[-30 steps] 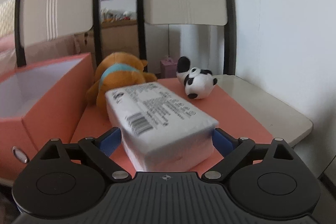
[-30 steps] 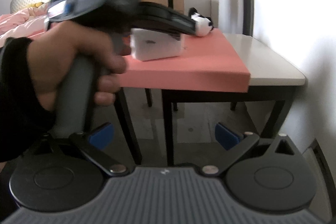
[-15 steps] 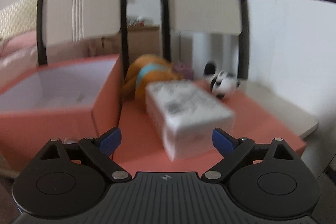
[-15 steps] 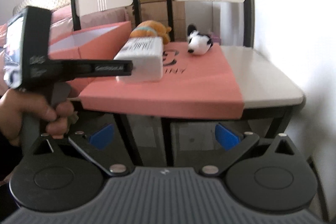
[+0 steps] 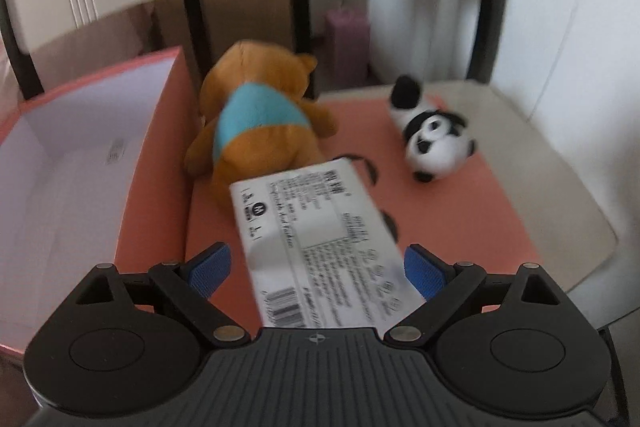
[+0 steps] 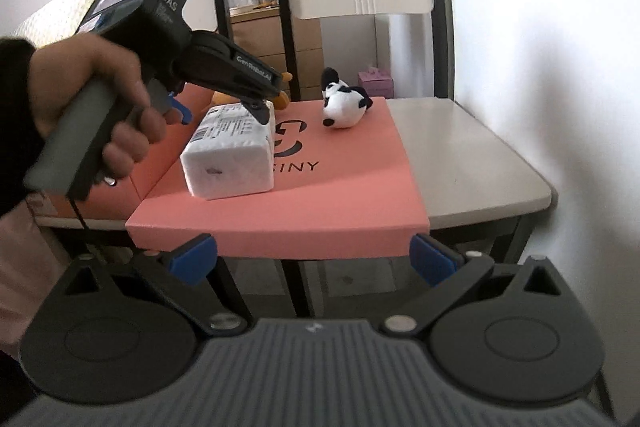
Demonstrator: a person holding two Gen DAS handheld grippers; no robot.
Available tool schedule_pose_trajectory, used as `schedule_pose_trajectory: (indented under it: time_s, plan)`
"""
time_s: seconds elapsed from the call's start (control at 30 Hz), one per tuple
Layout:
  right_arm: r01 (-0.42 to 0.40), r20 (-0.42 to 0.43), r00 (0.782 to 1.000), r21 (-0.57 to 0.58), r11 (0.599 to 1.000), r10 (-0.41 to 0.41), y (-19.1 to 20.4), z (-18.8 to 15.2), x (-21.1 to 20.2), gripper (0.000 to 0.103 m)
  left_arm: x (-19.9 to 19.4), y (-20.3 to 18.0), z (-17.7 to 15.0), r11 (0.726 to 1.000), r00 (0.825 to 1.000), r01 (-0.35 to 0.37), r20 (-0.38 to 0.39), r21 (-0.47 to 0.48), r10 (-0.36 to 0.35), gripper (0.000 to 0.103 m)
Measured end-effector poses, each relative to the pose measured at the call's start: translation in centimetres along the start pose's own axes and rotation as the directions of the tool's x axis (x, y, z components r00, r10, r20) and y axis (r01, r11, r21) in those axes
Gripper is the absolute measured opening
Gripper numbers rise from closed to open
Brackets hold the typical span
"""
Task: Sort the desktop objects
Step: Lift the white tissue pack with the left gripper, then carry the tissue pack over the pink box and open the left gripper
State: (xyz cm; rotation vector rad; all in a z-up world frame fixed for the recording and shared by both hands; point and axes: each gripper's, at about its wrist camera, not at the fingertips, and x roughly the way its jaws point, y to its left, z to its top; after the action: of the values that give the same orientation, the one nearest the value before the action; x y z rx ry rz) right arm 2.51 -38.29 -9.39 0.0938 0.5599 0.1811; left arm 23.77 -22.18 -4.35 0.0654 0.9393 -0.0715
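Left wrist view is showing three loose things on the pink mat (image 5: 460, 211): one white tissue pack (image 5: 320, 247), one orange plush bear (image 5: 256, 123), one panda plush (image 5: 436, 143). The open pink box (image 5: 80, 163) at left is only really showing here. The left gripper (image 5: 316, 267) is sitting spread wide over the pack's near end, not touching. Right wrist view is catching "GenRobot.AI" on that tool and "SINY" on the mat; the right gripper (image 6: 312, 259) is hanging open, well short of the table (image 6: 480, 155).

Tissue pack (image 5: 320, 247): glossy printed plastic wrap. Bear (image 5: 256, 123), panda (image 5: 434, 139): fuzzy plush cloth. Box lid (image 6: 340, 195): smooth matt card.
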Motion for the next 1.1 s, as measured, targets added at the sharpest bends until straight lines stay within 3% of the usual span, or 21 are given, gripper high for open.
schedule_pose_trajectory:
  time_s: [0.1, 0.33, 0.6, 0.87, 1.1]
  plan:
    - [-0.013, -0.005, 1.0, 0.02, 1.0, 0.013, 0.0, -0.1, 0.4, 0.103, 1.1, 0.9, 0.5, 0.998, 0.997, 0.038, -0.06, -0.04, -0.04, 0.095]
    - [-0.036, -0.017, 0.999, 0.003, 0.999, 0.036, 0.7, 0.4, 1.1, 0.103, 2.9, 0.1, 1.2, 0.999, 0.994, 0.034, -0.107, -0.022, -0.036, 0.096]
    - [-0.019, -0.023, 1.0, -0.001, 1.0, 0.019, 1.1, 0.8, 1.2, 0.103, 3.3, 0.4, 1.0, 0.999, 0.994, 0.049, -0.098, 0.008, -0.048, 0.091]
    - [-0.003, -0.02, 1.0, -0.025, 1.0, 0.002, 2.3, 1.6, 1.3, 0.103, 0.7, 1.6, 0.3, 0.991, 0.993, 0.1, -0.066, 0.093, -0.094, 0.087]
    - [-0.013, -0.018, 1.0, -0.04, 0.999, 0.012, 4.2, 2.7, 2.5, 0.103, -6.1, 3.0, 1.0, 0.967, 0.98, 0.184, 0.041, 0.173, -0.194, 0.087]
